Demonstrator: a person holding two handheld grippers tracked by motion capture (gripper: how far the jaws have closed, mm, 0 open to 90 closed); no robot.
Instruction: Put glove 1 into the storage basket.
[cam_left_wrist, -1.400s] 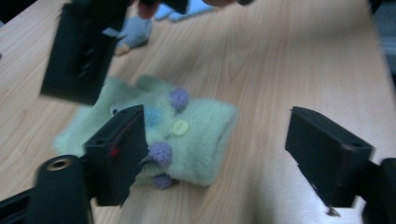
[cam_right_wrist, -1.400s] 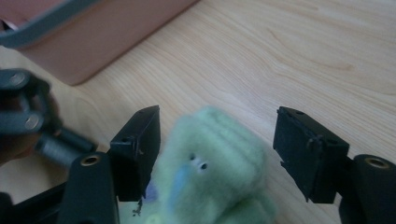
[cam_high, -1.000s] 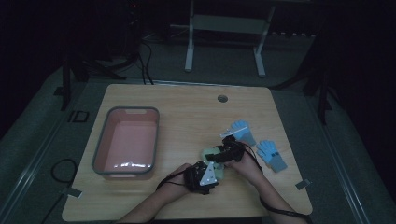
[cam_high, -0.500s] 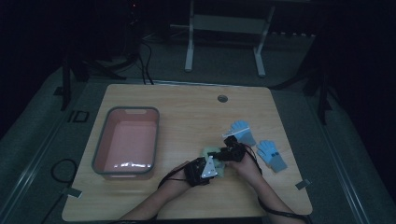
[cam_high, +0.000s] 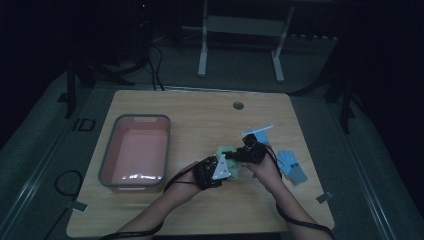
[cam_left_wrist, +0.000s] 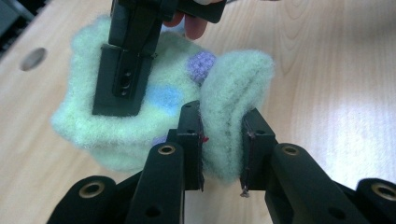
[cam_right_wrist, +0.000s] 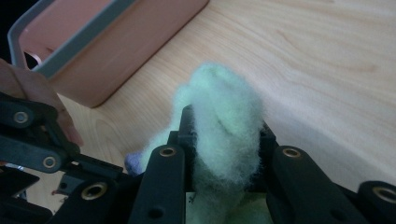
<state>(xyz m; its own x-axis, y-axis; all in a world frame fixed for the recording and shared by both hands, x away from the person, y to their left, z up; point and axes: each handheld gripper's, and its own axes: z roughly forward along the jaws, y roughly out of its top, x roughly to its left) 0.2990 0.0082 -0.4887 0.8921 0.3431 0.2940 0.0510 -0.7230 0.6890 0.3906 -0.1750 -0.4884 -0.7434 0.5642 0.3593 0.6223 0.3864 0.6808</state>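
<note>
A: In the high view, where is the fuzzy green sock (cam_high: 227, 151) relative to the pink bin (cam_high: 111, 155)?

B: Right of the bin, well apart from it, over the wooden table (cam_high: 200, 110). The left gripper (cam_high: 220, 172) and right gripper (cam_high: 234, 156) both meet at it, the right one on the sock's far side from the bin. Farther from the bin lies a blue sock (cam_high: 292, 165), and beyond the right gripper a light blue piece (cam_high: 256, 134).

A: And the left gripper view?

B: The left gripper (cam_left_wrist: 223, 140) has been closing its jaws, and its pads now pinch a folded edge of the sock (cam_left_wrist: 140, 112). The right gripper's black jaw (cam_left_wrist: 123, 70) presses on the sock's other part. The sock bears blue and purple patches.

A: The right gripper view?

B: The right gripper (cam_right_wrist: 224, 140) has also been closing, and it is clamped on a tuft of the sock (cam_right_wrist: 219, 116). The bin (cam_right_wrist: 93, 51) lies beyond, to the upper left.
</note>
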